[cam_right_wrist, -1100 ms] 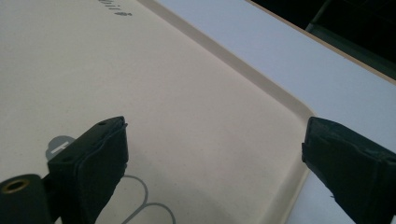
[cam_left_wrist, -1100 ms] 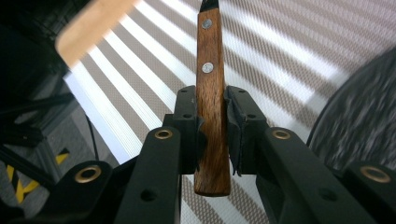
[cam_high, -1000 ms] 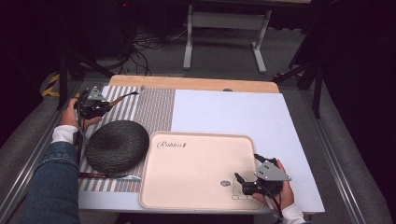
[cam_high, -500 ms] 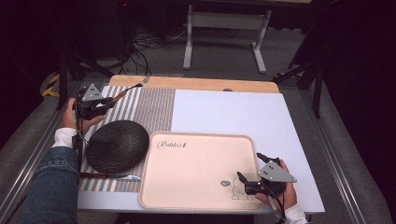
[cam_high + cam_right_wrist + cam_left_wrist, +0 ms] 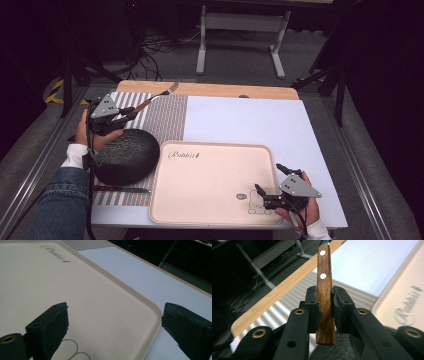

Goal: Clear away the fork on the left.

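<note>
My left claw (image 5: 325,312) is clamping the wooden handle of a fork (image 5: 325,295), jaws pressed on both sides of it. I am holding the fork up off the bench (image 5: 240,91), above the striped mat (image 5: 167,112) just left of the tray (image 5: 212,207), its tines pointing toward the bench's far edge. A dark round bowl (image 5: 125,155) is sitting on the mat, touching the tray's left rim. My right claw (image 5: 113,322) is hanging wide open over the tray's near right corner, gripping nothing, one jaw above the tray and the other past its rim.
</note>
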Demonstrator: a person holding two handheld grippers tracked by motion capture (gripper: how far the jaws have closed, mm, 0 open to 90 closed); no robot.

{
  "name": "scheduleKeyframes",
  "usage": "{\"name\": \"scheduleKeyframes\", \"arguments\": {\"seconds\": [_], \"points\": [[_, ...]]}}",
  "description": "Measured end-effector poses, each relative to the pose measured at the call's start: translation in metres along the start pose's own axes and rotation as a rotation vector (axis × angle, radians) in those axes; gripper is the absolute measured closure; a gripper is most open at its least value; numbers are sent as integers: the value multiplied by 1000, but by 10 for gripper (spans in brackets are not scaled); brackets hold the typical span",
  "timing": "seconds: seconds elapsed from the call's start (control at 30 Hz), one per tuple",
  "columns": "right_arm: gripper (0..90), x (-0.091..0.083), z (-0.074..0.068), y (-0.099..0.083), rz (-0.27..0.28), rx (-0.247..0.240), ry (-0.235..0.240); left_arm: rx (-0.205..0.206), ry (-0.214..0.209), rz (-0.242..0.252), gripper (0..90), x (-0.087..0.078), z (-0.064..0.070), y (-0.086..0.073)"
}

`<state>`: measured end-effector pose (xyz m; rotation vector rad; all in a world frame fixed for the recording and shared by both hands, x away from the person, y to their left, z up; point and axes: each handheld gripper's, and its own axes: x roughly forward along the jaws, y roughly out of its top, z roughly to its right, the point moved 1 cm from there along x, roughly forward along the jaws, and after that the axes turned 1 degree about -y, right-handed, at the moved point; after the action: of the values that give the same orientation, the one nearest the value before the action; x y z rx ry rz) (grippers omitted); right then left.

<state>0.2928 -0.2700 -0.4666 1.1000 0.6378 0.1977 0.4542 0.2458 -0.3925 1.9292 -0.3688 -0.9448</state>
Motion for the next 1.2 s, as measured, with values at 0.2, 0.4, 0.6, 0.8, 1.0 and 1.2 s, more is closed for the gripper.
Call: {"name": "scheduleKeyframes", "arguments": {"seconds": [0.2,0.4,0.6,0.8,1.0,1.2], "points": [[81,0,0,0,3,3,-2,44,-53,36,758,-1,29,7],[80,0,-1,1,5,0,-3,90,-112,60,758,0,63,9],[80,0,-2,2,3,-5,0,119,-167,61,758,2,94,7],[81,0,-2,1,0,-9,-2,151,-228,43,758,6,122,3],[81,0,-2,1,3,-11,0,161,-288,-7,758,12,145,-6],[80,0,-3,1,0,-14,3,154,-316,-31,757,11,160,-16]]}}
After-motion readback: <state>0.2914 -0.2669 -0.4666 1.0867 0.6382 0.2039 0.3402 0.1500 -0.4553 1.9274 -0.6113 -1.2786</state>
